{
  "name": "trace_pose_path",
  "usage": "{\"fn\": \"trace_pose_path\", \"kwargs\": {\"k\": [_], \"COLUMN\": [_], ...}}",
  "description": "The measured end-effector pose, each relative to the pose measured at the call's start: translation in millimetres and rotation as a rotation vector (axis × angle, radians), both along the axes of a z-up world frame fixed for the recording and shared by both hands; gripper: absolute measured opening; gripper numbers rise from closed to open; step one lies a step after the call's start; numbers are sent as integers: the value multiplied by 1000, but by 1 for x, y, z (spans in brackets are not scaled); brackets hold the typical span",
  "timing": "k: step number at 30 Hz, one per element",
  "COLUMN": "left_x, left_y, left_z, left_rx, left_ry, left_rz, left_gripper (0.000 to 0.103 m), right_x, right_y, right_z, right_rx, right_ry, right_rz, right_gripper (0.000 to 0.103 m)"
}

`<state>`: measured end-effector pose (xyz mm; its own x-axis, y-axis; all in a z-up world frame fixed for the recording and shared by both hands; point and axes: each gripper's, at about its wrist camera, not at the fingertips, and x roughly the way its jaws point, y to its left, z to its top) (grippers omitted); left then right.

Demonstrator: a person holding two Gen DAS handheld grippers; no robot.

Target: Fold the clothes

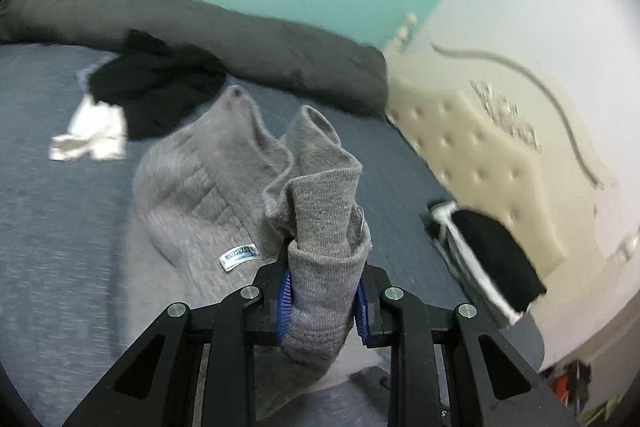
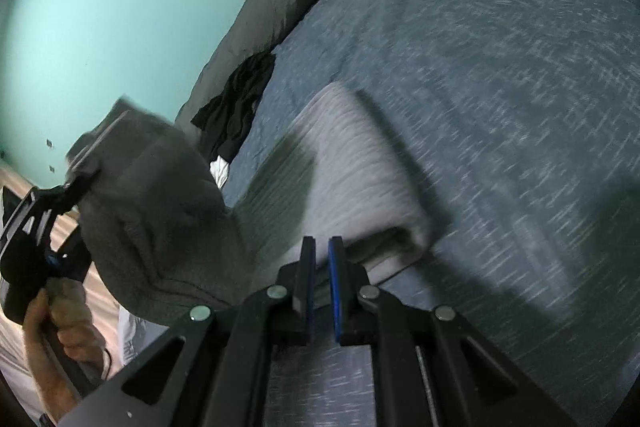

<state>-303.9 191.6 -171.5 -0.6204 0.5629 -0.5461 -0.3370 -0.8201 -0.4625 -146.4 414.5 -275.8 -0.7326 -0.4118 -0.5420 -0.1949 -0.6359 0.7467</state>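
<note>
A grey knit sweater (image 1: 192,187) with a small white label lies partly on the blue bedspread (image 1: 48,207). My left gripper (image 1: 324,279) is shut on a thick bunch of its edge, and the cloth rises from the blue pads (image 1: 285,293) in folds. In the right wrist view the same sweater (image 2: 348,163) lies flat in the middle, while its left part hangs lifted from the left gripper (image 2: 70,187), which a hand (image 2: 60,323) holds. My right gripper (image 2: 322,243) hovers over the sweater's near edge, shut with nothing between its pads.
A dark grey duvet (image 1: 260,39) runs along the teal wall. A black garment (image 1: 160,87) and a white one (image 1: 92,135) lie at the back left. A folded black-and-white pile (image 1: 488,259) sits by the cream tufted headboard (image 1: 472,147).
</note>
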Motion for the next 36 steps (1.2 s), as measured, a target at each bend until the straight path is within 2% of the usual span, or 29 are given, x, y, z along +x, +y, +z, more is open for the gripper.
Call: {"fn": "trace_pose_path", "kwargs": {"k": [5,9,12,14,16,17,18,23,27,31,36], "left_x": [-7,-12,-12,-12,-11,-11,-12,-9,-8,-7,-8], "left_y": [59,80,75,64,53,49,44,21,11,6,2], "left_z": [-55,-85,-85,-76,-69,-67,-64,-50,-49,-48,-45], "left_rx": [-57,-107,-115,-92,-81,-75,-69,-50,-38,-21,-10], "left_ry": [-90,-150,-155,-141,-137,-138,-139,-116,-116,-114,-103], "left_rz": [-50,-62,-68,-64,-64,-63,-62,-52,-42,-36,-35], "left_gripper": [27,27,27,27,28,28,28,28,28,28,28], "right_x": [-2,-5,-6,-9,-13,-15,-17,-25,-31,-48,-55], "right_y": [22,24,22,16,4,-1,-7,-32,-46,-54,-65], "right_z": [-9,-12,-10,-6,-3,-2,-1,-3,-4,-23,-29], "right_rx": [-44,-62,-99,-110,-109,-111,-107,-101,-66,-45,-2], "right_ry": [-17,-27,0,15,19,22,23,6,-4,-65,-71], "right_rz": [-39,-26,-15,10,46,60,77,148,164,172,184], "right_gripper": [7,7,8,8,22,33,34,35,35,36,36]}}
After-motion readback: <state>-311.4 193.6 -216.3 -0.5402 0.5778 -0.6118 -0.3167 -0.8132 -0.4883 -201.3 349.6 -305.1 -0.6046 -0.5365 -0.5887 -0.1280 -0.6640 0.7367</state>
